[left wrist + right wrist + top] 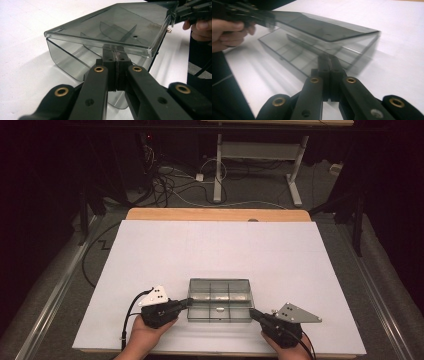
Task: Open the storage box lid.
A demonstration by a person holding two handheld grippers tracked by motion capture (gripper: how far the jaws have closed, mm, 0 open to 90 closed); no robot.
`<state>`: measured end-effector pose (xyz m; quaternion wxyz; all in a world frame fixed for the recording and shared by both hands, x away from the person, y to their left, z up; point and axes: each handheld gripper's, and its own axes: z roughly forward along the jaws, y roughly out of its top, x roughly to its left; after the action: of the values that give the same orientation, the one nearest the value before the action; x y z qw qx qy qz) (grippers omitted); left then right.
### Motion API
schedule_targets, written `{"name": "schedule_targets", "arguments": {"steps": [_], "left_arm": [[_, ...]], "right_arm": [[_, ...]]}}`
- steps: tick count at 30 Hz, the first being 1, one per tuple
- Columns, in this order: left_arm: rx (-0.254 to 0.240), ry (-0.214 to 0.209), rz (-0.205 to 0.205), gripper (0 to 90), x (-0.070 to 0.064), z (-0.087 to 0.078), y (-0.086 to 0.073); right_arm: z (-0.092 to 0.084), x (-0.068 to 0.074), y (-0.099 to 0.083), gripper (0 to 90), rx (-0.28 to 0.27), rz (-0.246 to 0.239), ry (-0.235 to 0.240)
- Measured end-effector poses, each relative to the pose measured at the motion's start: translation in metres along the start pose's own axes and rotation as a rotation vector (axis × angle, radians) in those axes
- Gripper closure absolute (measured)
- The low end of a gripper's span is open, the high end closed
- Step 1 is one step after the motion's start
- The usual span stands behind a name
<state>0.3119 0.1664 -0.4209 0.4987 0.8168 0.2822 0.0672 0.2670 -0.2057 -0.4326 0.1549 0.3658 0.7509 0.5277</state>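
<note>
Near the front edge of the white table (150,250), between the two hands, sat a smoky clear plastic box (220,300) with dividers inside and a hinged lid (105,27) partly raised.

At the left stood the left gripper (189,302), its jaws pressed flat together, with nothing between them as far as the left gripper view showed. Its tip sat against the box's left end, seemingly just under the lip of the lid (whether it actually bore the lid's weight I could not tell).

In the middle, the box looked light and stiff, thin-walled and glossy, so it would likely slide on the smooth table if pushed from one side only. The plastic seemed brittle rather than soft: a hard pinch on a wall or a twist on the lid could crack it or strain the hinge. The best purchase appeared to be the overhanging front lip of the lid for lifting, or the short end walls for steadying the base. A small object lay in one front compartment, too small to identify.

At the right, the right gripper (252,314) also had its jaws together and empty, its tip at or just beside the box's front right corner; the right gripper view was blurred, so contact was uncertain.
</note>
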Motion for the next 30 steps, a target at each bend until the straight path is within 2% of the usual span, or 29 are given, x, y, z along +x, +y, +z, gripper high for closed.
{"name": "schedule_targets", "arguments": {"steps": [8, 14, 23, 30], "left_arm": [[-0.002, 0.001, 0.005, 87.7, 0.003, 0.003, 0.000], [-0.001, 0.013, 0.009, 87.7, 0.003, 0.003, -0.001], [-0.014, 0.023, -0.003, 87.7, 0.005, 0.005, 0.000], [-0.009, 0.045, 0.014, 87.7, 0.011, 0.007, 0.006]], "right_arm": [[-0.011, -0.019, -0.005, 90.0, -0.016, 0.025, -0.061], [-0.010, -0.029, -0.005, 90.0, -0.023, 0.044, -0.101], [0.004, -0.034, 0.003, 90.0, -0.031, 0.040, -0.123], [0.012, -0.042, 0.012, 90.0, -0.051, 0.022, -0.141]]}}
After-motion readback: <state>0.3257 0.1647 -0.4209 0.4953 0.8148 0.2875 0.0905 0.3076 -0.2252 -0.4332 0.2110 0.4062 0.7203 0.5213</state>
